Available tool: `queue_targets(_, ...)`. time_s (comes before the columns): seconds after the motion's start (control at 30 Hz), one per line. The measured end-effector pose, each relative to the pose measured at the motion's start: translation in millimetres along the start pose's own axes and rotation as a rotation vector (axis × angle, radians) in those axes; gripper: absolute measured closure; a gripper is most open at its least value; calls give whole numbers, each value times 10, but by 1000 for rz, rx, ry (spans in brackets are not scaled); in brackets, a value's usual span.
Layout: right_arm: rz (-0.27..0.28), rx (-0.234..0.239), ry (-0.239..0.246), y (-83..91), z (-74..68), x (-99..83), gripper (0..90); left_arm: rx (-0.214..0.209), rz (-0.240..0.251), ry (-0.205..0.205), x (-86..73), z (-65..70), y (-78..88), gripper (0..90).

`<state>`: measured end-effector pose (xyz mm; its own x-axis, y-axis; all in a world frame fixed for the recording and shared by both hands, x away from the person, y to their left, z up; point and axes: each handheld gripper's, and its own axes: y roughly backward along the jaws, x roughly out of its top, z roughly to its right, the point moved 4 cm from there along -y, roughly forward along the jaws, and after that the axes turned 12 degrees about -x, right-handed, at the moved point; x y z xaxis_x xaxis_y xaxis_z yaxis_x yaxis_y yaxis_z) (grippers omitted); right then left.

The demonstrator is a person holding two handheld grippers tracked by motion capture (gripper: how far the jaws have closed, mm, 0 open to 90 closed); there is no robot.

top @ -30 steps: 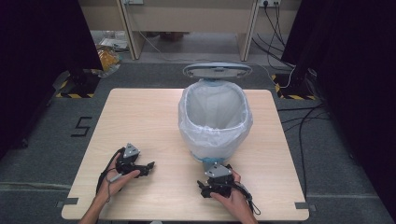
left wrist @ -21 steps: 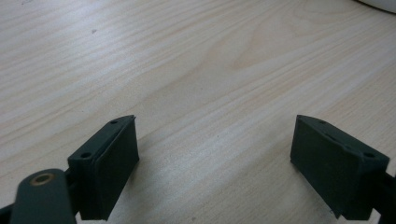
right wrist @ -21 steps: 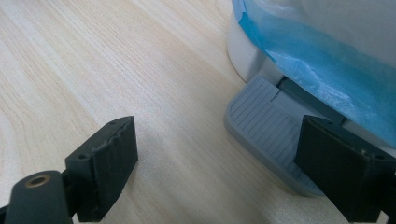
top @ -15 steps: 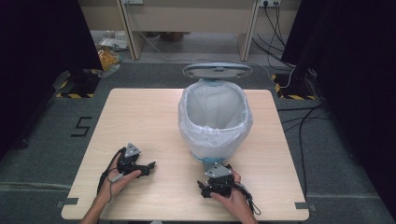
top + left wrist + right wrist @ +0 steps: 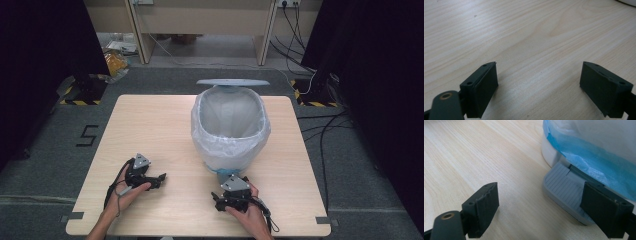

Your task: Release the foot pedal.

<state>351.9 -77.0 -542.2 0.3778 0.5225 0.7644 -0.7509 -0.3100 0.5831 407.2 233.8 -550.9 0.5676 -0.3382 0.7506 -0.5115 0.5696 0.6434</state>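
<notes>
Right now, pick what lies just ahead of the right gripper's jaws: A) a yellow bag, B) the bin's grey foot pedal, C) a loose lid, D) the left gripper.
B: in the right gripper view the ribbed grey foot pedal sits at the base of the bin, just ahead of the open right gripper.

We see light wood table (image 5: pixel 150 120). White pedal bin (image 5: pixel 230 125) with plastic liner stands toward far edge, right of centre; grey pedal (image 5: pixel 564 187) faces near edge, resting just above tabletop.
</notes>
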Motion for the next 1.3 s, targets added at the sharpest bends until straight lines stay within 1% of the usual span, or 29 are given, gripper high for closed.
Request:
queue_targets(0.13,10,-4,-23,3,7,2,166,0,-3,0,-2,-1,4,140)
queue_targets(0.2,13,-1,-26,5,9,2,166,-1,-1,2,-1,-1,3,141)
queue_targets(0.27,11,6,-38,21,13,-2,166,-1,-1,2,-1,-1,4,141)
queue_targets(0.43,17,9,-65,52,37,-19,164,-2,0,2,-1,-1,2,141)
queue_targets(0.47,18,11,-78,65,46,-23,163,-2,0,2,-1,-1,2,141)
queue_targets(0.53,25,15,-86,90,62,-23,162,-2,0,2,-1,-1,2,141)
queue_targets(0.63,60,12,-105,154,100,-19,160,-2,0,2,-1,-1,2,141)
queue_targets(0.67,64,16,-127,193,119,-15,160,-3,1,2,-1,-2,2,141)
queue_targets(0.7,57,22,-130,210,137,-18,160,-4,2,3,-1,-2,2,141)
queue_targets(0.73,47,36,-145,236,155,-29,159,-5,1,4,-1,-3,3,142)
queue_targets(0.77,44,37,-150,246,169,-37,160,-6,1,5,-1,-2,3,142)
queue_targets(0.87,37,22,-168,290,267,-74,160,-7,1,5,-1,-2,3,143)
queue_targets(0.97,42,8,-186,350,372,-104,160,-6,1,5,-1,-3,3,142)
queue_targets(1.2,46,-30,-208,510,573,-169,162,-6,1,4,-1,-2,3,142)
queue_targets(1.3,51,-58,-219,581,673,-202,165,-6,1,4,-1,-2,3,142)
